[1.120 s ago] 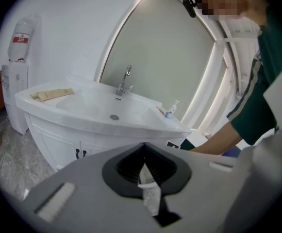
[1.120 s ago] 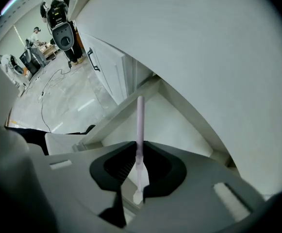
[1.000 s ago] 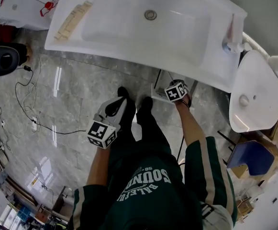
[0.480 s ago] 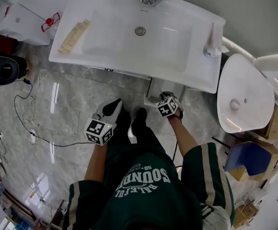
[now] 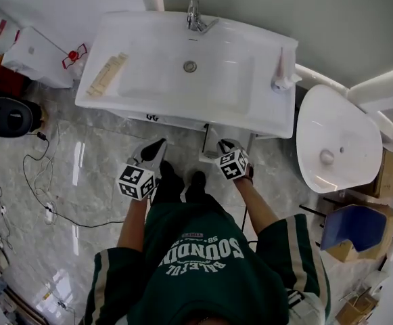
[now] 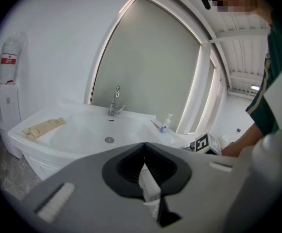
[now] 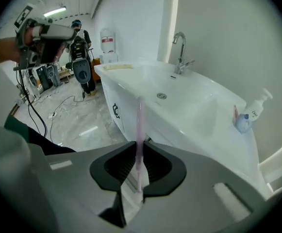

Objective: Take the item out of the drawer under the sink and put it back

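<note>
- Head view: right gripper (image 5: 226,153) sits just beside the drawer (image 5: 211,141), which seems open, under the sink (image 5: 250,117). Left gripper (image 5: 153,150) is near, to the left, over the floor. Toilet (image 5: 335,141) at right and cables (image 5: 40,181) at left are both clear of the path.
- Left gripper view: jaws together, nothing between them.
- Right gripper view: jaws narrow, clamped on the thin pink item (image 7: 140,130), which is outside the drawer. Judged: take-out done, return remains.

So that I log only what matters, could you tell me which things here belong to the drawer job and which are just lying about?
Job: thin pink item, clamped in the right tongs; open drawer under the sink.
Lying about: soap bottle; beige slatted piece on the sink's rim; black unit on the floor.
</note>
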`<state>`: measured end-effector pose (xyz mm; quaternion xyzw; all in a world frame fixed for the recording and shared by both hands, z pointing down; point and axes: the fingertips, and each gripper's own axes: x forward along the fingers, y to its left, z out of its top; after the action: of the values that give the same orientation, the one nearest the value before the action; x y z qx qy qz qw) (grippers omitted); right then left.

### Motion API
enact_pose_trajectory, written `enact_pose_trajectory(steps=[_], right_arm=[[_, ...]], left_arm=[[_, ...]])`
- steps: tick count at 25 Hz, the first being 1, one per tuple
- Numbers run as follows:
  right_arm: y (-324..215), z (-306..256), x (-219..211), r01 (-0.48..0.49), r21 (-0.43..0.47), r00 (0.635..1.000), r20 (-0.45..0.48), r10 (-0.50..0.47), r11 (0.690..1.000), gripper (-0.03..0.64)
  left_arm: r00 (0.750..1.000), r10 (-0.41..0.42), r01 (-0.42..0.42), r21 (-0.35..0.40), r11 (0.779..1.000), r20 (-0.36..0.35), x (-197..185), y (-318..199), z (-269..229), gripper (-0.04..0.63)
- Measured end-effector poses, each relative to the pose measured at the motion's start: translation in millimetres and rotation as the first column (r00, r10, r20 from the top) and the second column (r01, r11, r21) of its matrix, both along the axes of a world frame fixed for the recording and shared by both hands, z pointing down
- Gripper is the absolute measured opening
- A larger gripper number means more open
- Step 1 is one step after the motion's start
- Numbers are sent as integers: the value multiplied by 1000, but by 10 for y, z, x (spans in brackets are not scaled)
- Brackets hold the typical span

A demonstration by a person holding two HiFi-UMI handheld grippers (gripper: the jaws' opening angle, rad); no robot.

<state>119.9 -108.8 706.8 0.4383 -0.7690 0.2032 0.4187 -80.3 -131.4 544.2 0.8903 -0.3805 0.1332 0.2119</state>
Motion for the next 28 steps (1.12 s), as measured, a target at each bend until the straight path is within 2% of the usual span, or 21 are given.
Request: enact_pose_trajectory(steps=[6,12,23,28], right_arm=[[-160,-662,25,-51,120,994,99,40,991,52],[-422,-1399,61,-90,256,985,166,47,962,52],[-655,-2516,96,-162,450,960,277,36,878,52],[-605,-2873,111,-146,530,965,261,4,835,52]], left_arm=[[1000,-12,12,46,999,-3,-15,-121,-211,51],[1000,-17,18,106,994,-13,-7,-242,-479,51],[999,-19,25,251,968,-26,-95,-385,-1130,51],[999,-26,34,282,959,-33,-141,-403,-1282,51]])
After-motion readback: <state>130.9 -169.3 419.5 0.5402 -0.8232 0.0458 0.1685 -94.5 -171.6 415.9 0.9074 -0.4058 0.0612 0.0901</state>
